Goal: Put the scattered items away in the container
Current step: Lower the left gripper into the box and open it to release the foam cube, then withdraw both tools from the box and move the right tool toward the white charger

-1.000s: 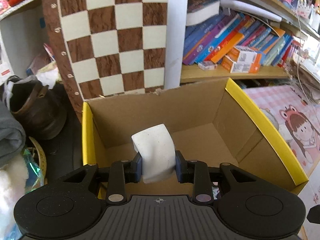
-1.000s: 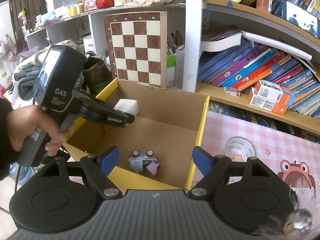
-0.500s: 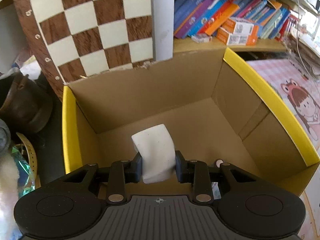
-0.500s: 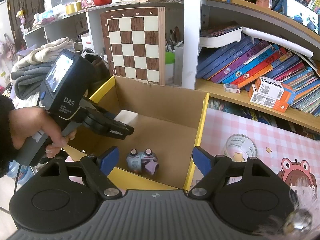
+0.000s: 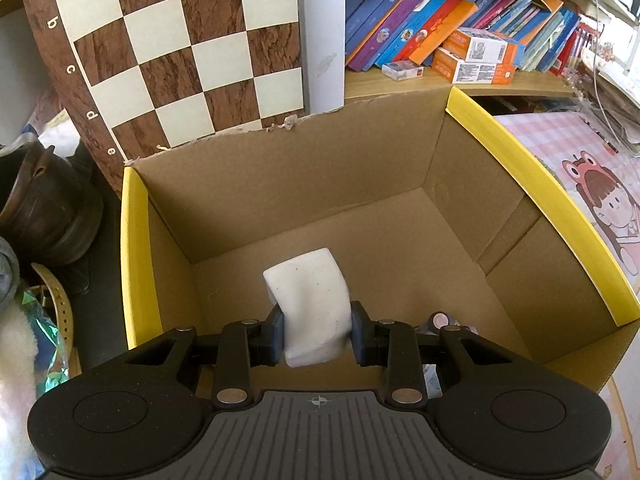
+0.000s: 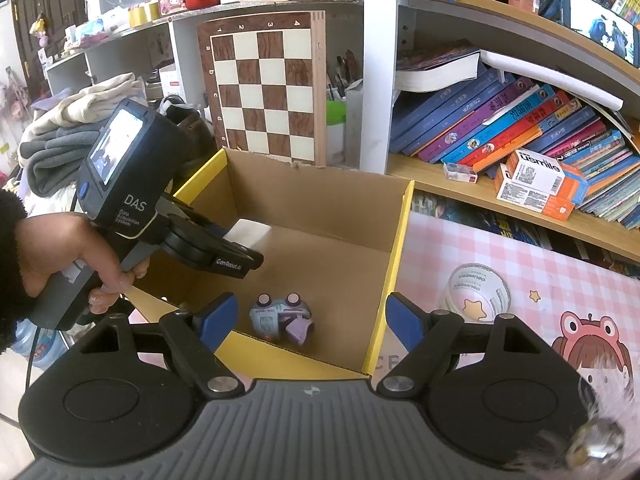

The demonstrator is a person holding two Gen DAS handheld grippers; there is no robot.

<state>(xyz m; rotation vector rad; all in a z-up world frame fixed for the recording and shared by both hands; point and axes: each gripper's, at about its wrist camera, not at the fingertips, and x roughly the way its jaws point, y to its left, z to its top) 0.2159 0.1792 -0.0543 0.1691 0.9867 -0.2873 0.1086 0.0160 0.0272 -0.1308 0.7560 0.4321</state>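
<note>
Holding white squashy foam block [image 5: 312, 304] between pads: left gripper [image 5: 317, 334], over open yellow-edged cardboard box [image 5: 532, 184]. Right gripper [image 6: 308, 322] gaped wide, held nothing. Risk: released block could bounce onto small purple toy car [image 6: 282, 320] inside box.

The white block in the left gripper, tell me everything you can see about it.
The white block is a soft-looking, foam-like piece, matte white with a few tiny dark specks and rounded corners. Its sides look pinched in where the left gripper clamps it between two blue pads. It stands roughly upright, its free end pointing away from the gripper, held inside the open cardboard box above the floor and touching nothing but the pads. The right wrist view shows it near the box's left wall.
</note>
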